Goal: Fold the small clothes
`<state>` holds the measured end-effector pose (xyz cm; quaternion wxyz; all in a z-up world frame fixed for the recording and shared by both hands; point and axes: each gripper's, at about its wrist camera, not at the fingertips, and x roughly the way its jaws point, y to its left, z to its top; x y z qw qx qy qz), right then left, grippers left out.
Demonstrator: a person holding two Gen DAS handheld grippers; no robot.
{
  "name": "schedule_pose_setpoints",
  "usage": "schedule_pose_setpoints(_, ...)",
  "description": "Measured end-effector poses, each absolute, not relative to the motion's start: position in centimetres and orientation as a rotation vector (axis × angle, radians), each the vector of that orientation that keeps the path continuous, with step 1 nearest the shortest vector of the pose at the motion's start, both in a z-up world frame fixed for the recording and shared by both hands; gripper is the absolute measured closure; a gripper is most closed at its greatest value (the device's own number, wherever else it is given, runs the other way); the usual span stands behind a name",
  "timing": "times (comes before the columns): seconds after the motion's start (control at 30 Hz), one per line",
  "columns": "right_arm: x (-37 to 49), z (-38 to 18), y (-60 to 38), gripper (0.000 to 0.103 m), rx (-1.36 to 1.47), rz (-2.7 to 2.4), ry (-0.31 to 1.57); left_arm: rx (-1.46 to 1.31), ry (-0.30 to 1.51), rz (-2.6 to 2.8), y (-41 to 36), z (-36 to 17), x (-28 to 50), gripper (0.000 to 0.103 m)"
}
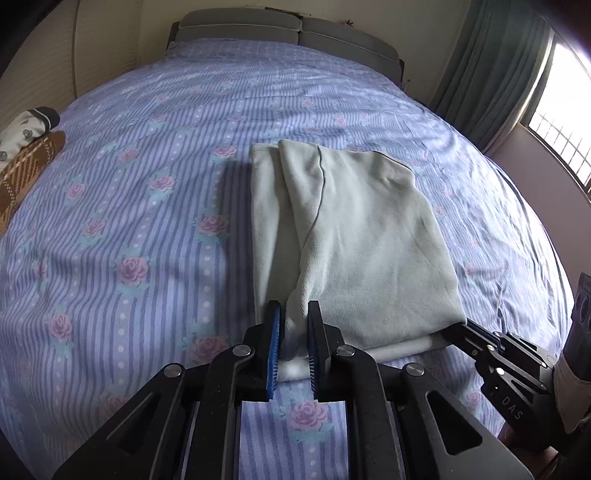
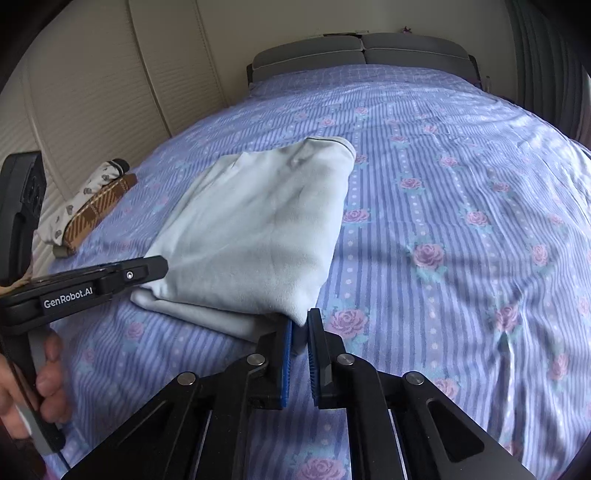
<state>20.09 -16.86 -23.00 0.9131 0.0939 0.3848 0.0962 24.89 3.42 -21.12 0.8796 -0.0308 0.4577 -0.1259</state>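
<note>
A pale green garment (image 1: 354, 236) lies folded on the bed, its near edge doubled over; it also shows in the right wrist view (image 2: 258, 236). My left gripper (image 1: 294, 314) is shut on the garment's near left corner. My right gripper (image 2: 300, 325) is shut on the near right corner. Each gripper shows in the other's view: the right one (image 1: 454, 328) at the garment's right corner, the left one (image 2: 159, 269) at its left corner. Both hold the near edge just above the sheet.
The bed has a blue striped sheet (image 1: 147, 221) with pink roses. A small pile of folded clothes (image 1: 26, 147), white and brown plaid, lies at the left edge, also in the right wrist view (image 2: 92, 206). Grey headboard (image 1: 280, 29) at the far end; curtain and window (image 1: 554, 110) at right.
</note>
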Motion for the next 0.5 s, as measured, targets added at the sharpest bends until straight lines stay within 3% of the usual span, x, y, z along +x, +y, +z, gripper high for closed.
schedule_pose_setpoints(0.5,18.5,-22.5,-19.5,0.093,0.298,0.223,0.785,-0.076,0.918,-0.294,3.4,-17.6,25.1,0.088)
